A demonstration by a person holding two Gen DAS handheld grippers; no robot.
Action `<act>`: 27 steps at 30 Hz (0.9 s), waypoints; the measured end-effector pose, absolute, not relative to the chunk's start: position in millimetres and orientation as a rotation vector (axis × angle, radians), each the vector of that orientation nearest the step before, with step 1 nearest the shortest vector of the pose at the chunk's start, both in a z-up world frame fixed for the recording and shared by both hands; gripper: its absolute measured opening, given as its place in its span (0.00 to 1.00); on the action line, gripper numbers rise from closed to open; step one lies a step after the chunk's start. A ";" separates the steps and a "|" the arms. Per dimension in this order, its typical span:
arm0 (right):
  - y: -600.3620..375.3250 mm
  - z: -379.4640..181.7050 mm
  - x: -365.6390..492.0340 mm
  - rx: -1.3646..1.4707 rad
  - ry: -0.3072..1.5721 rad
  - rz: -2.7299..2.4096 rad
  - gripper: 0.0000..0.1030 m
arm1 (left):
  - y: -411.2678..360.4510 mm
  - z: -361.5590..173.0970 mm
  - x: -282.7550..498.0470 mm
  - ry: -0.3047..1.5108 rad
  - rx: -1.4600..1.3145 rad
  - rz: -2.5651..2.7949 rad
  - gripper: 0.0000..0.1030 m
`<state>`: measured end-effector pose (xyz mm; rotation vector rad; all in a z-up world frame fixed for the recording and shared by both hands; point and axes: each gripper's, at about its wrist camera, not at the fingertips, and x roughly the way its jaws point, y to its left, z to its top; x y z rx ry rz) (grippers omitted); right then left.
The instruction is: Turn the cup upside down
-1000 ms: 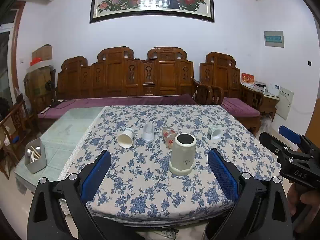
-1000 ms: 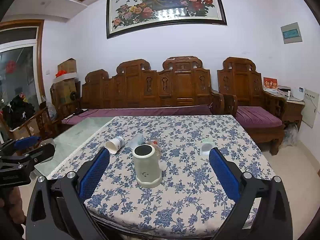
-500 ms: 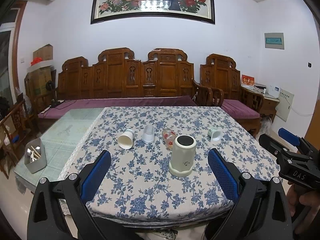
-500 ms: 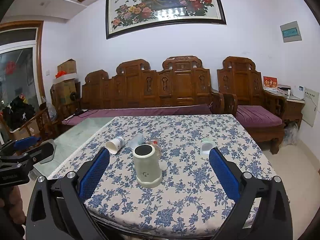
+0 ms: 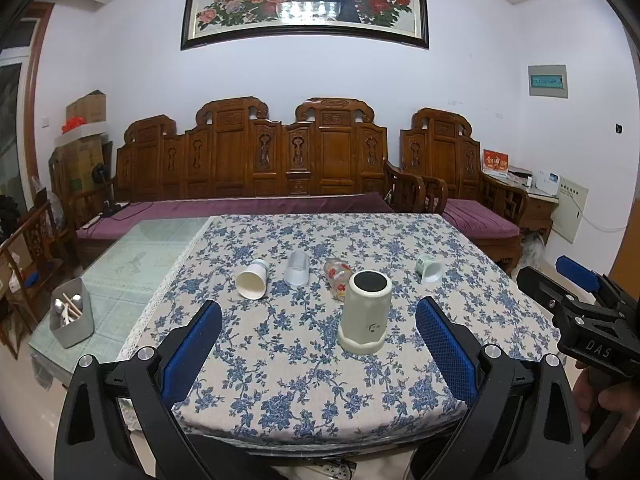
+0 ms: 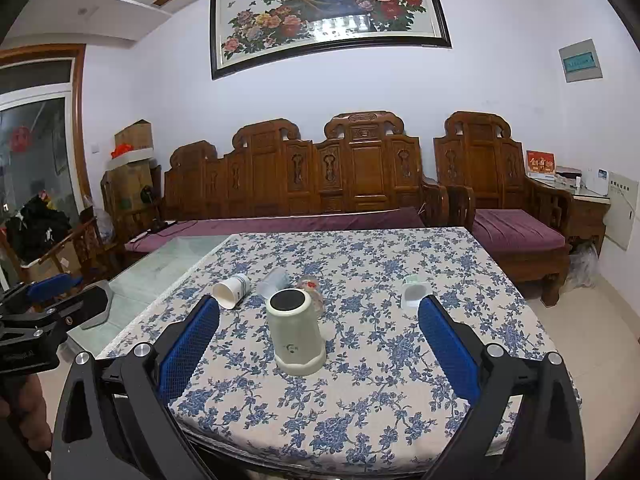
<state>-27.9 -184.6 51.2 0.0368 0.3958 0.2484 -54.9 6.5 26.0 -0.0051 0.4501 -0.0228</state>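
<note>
Your left gripper point(image 5: 318, 350) and right gripper point(image 6: 318, 346) both hang spread wide and empty off the table's point(image 5: 280, 392) near edge. The cream cup point(image 5: 365, 312) stands mouth-down near mid-table, its rim hidden against the cloth. Behind it, the patterned glass point(image 5: 338, 276) is partly covered.

The tablecloth point(image 5: 320, 380) ahead of the fingers is cream with blue flower sprays; the upturned cup point(image 5: 365, 312) is pale cream-green with a dark base; the paper cup point(image 5: 251, 280) is white; the finger pads point(image 5: 444, 350) are blue on black; sofa cushions point(image 5: 256, 210) are purple.
</note>
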 end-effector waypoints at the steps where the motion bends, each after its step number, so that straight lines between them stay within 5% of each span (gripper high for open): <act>1: -184.7 51.2 -27.8 0.036 0.395 0.248 0.97 | 6.4 25.9 -55.1 0.449 -0.007 -0.024 0.91; 27: -184.5 48.6 -27.8 0.044 0.398 0.248 0.97 | 5.5 25.7 -55.4 0.449 -0.007 -0.023 0.91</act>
